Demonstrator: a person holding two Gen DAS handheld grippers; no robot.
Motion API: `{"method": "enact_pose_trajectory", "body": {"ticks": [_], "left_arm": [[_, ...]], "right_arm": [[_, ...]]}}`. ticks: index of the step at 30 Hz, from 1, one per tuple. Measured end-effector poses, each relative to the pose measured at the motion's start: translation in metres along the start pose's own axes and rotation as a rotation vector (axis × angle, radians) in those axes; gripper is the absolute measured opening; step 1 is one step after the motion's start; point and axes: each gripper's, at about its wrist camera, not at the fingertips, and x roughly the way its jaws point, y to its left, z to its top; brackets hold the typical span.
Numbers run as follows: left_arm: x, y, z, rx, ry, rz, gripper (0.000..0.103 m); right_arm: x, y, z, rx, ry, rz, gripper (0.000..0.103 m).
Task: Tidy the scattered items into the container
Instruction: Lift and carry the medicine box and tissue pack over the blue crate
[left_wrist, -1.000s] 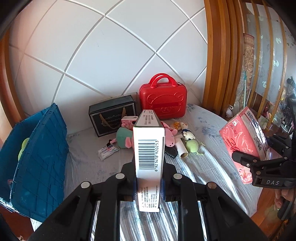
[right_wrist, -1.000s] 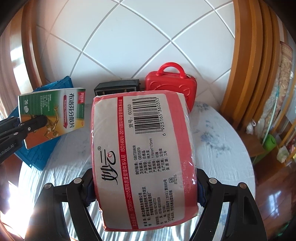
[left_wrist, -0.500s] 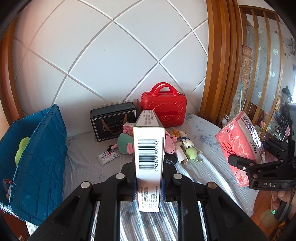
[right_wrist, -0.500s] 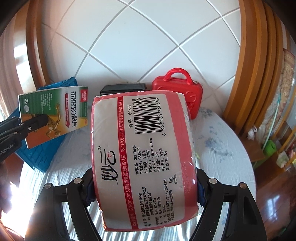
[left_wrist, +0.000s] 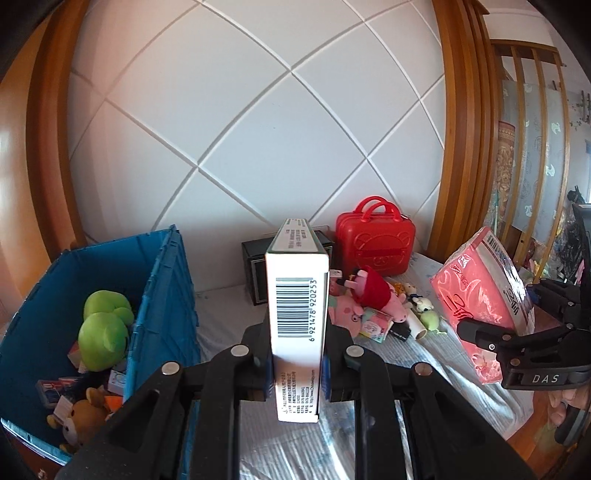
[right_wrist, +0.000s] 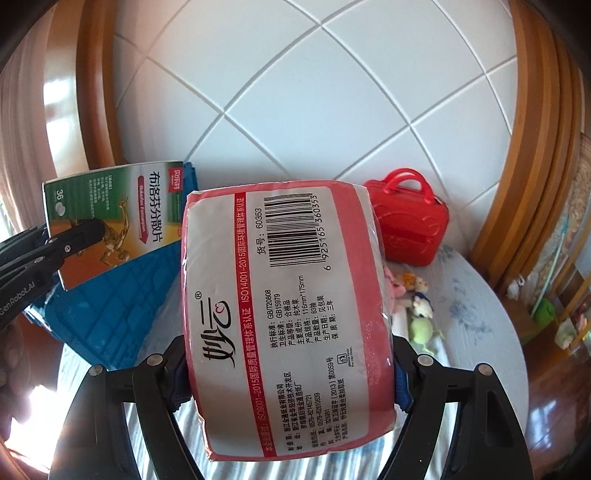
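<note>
Blue container (left_wrist: 162, 295) stands open-topped at the bed's left edge; left gripper (left_wrist: 297, 363) clamps a medicine box (left_wrist: 297, 306), right gripper (right_wrist: 288, 373) a tissue pack (right_wrist: 288, 314).

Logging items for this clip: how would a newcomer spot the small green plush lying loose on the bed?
Start at the red suitcase against the white padded headboard, then drop to the toy pile in front of it. At the pile's right edge, beside a white roll, lies the small green plush, the only pale green, round toy there; its neighbours are pink, white or red.
</note>
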Motion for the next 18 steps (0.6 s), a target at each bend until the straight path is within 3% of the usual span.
{"method": "enact_pose_trajectory", "body": {"ticks": [8, 18], "left_arm": [[-0.02, 0.083, -0.008, -0.047, -0.009, 0.036, 0.018], [-0.041, 0.174, -0.017, -0.167, -0.066, 0.113, 0.018]], "right_arm": [[0.009, 0.094, 0.022, -0.045, -0.027, 0.054, 0.08], [0.021, 0.206, 0.067, -0.202, -0.043, 0.136, 0.08]]}}
